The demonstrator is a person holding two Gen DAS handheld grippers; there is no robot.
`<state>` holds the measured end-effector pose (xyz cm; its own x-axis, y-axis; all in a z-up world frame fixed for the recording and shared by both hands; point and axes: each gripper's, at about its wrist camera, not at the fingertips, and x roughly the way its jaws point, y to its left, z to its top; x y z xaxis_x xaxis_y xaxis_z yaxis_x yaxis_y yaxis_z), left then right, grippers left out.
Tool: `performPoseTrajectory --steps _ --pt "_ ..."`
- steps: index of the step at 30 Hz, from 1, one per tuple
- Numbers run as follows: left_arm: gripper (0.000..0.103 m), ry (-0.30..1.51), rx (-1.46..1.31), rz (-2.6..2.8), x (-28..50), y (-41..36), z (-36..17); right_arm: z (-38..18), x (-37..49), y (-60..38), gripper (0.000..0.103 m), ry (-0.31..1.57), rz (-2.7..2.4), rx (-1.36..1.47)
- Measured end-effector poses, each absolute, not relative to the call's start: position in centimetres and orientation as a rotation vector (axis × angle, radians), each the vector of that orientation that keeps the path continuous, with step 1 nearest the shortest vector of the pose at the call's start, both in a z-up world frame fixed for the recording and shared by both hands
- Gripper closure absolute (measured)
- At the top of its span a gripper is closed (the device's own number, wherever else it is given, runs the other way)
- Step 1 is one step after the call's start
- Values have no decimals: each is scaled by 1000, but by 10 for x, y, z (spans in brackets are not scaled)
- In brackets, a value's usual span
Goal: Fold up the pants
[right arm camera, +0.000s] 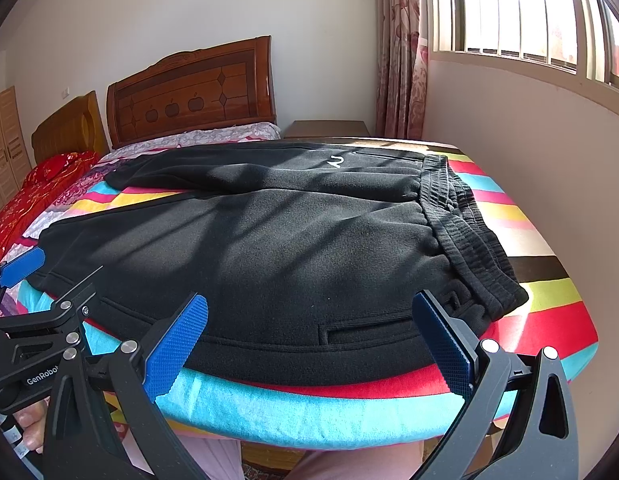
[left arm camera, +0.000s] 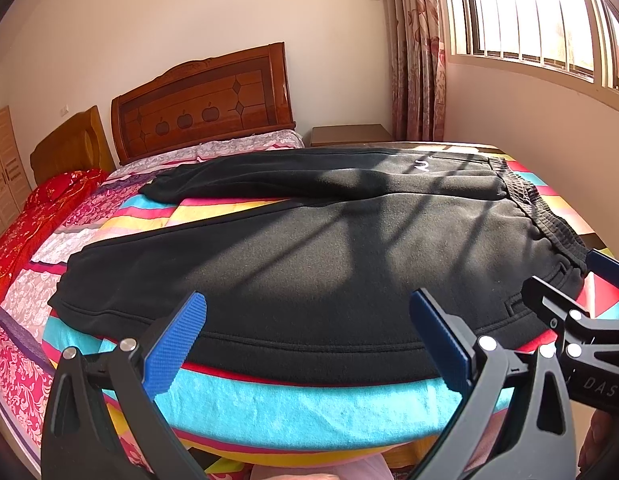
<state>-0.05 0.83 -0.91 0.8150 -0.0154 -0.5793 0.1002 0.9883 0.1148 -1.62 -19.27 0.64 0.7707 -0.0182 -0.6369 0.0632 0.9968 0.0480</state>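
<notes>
Black sweatpants (left arm camera: 309,264) lie spread flat on the striped bedspread (left arm camera: 293,408), legs toward the wooden headboard (left arm camera: 201,100), waistband (right arm camera: 465,236) at my right. My left gripper (left arm camera: 309,344) and right gripper (right arm camera: 309,344) both hover at the near hem, jaws wide apart, holding nothing.

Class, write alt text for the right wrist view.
Black pants lie spread flat on a striped bedspread, waistband at right. The open right gripper hovers at their near edge, the left gripper alongside.
</notes>
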Motion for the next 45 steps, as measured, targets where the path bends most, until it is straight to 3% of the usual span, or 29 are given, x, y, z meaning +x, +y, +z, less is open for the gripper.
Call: performPoseTrajectory --steps 27,34,38,39,42,45 --pt "1 710 190 -56 30 9 -32 -5 7 -206 4 712 25 52" --pt "1 717 388 -220 110 0 -3 27 113 -258 4 759 227 78" --pt "1 663 276 -346 176 22 38 39 213 -294 4 806 276 0" --pt "1 689 210 -432 196 28 43 36 241 -299 4 838 297 -25" --pt "2 994 -23 -657 273 40 26 12 321 -311 4 937 334 -91" --pt "2 1121 -30 -569 330 43 7 -21 379 -322 8 1015 400 -84"
